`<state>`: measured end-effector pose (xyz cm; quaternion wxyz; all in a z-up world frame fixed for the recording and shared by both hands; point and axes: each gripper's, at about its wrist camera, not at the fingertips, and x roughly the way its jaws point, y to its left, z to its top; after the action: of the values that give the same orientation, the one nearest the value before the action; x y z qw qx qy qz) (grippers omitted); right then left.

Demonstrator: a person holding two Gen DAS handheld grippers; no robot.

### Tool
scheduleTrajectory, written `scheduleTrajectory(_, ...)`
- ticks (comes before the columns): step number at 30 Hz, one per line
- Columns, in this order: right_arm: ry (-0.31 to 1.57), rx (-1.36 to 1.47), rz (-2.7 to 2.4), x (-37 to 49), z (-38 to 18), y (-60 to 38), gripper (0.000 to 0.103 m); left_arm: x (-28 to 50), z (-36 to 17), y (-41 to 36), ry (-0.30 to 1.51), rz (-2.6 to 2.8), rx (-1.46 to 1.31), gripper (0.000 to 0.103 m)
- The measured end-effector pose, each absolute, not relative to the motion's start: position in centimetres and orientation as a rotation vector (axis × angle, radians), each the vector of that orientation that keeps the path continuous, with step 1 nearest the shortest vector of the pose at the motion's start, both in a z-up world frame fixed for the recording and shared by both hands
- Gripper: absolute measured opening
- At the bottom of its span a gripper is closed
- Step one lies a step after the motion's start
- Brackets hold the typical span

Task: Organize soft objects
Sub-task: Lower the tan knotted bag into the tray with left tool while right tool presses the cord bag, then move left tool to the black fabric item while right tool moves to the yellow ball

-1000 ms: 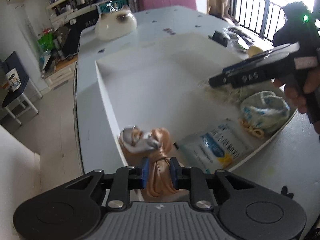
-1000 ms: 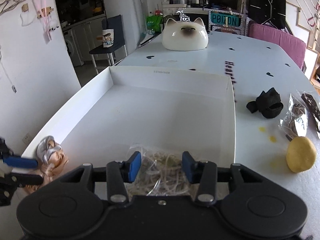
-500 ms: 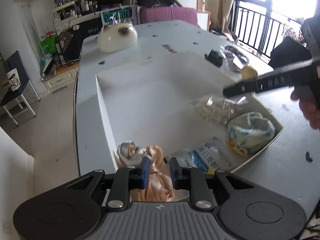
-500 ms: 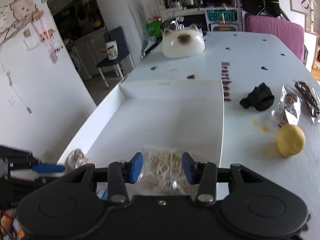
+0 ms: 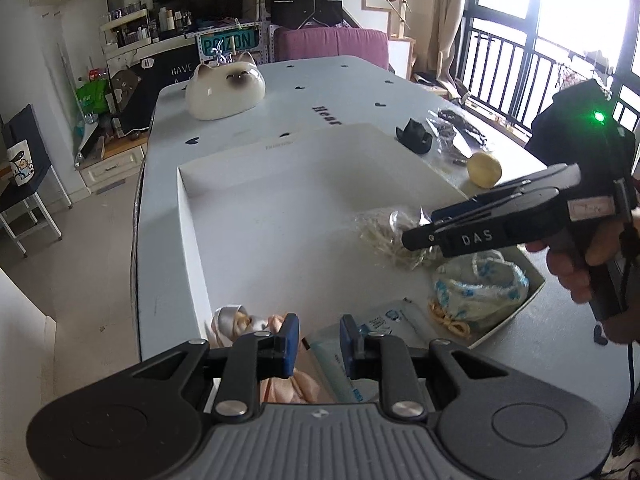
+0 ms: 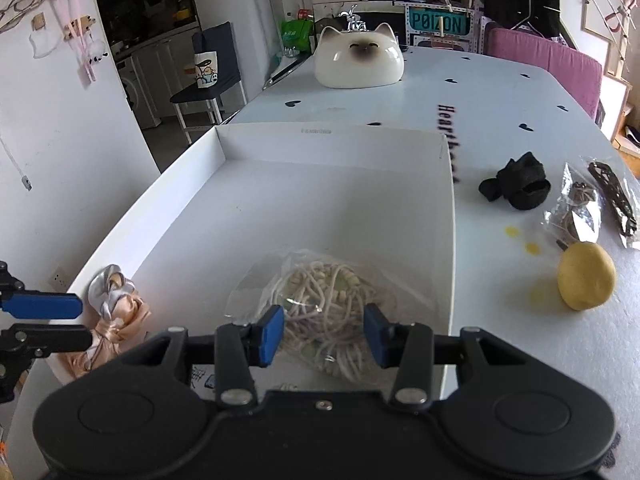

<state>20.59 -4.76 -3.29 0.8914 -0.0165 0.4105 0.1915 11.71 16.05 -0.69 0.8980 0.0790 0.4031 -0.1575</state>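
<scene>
A white tray [image 5: 248, 208] lies on the table. At its near left corner is a peach satin cloth with a silver knot [image 5: 236, 318] [image 6: 116, 312]. My left gripper [image 5: 319, 344] [image 6: 86, 320] is shut on its lower folds, and most of the bundle shows left of and under the left pad. A clear bag of cream cord [image 6: 320, 304] [image 5: 390, 236] rests on the tray floor. My right gripper [image 6: 323, 335] [image 5: 420, 228] hovers just above and behind it, open, its pads off the bag. A blue-and-white packet [image 5: 380, 324] and a blue-patterned white bundle [image 5: 480, 284] fill the tray's near right corner.
On the table right of the tray are a yellow ball [image 6: 586, 282], a black fabric piece [image 6: 520, 186] and clear bags of dark items [image 6: 576, 212]. A cat-shaped ceramic dome [image 6: 358, 60] stands at the far end. A hand [image 5: 576, 268] holds the right gripper.
The right gripper has drawn back from the cord bag, which stays on the tray floor. The left gripper has risen slightly with the cloth, and the bundle now sits further left of its pads.
</scene>
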Motion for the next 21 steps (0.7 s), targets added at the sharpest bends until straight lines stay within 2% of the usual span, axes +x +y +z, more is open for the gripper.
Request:
scheduleTrajectory(3, 0.841, 0.007, 0.416, 19.9, -2.2, -5.7, 0.047, 11.8, -0.4, 15.8, 0.823, -0.336, 0.152, 0.026)
scheduleTrajectory(7, 0.807, 0.038, 0.434, 18.7, -0.4, -6.8, 0.06, 11.8, 0.1, 15.6, 0.81, -0.333, 0.137, 0.035)
scheduleTrajectory(11, 0.767, 0.031, 0.438, 17.3, 0.9, -7.7, 0.076, 11.9, 0.4, 15.7, 0.805, -0.32, 0.102, 0.05)
scheduleTrajectory(21, 0.699, 0.003, 0.414, 14.7, 2.4, -9.4, 0.091, 11.2, 1.4, 15.9, 0.772, -0.266, 0.055, 0.082)
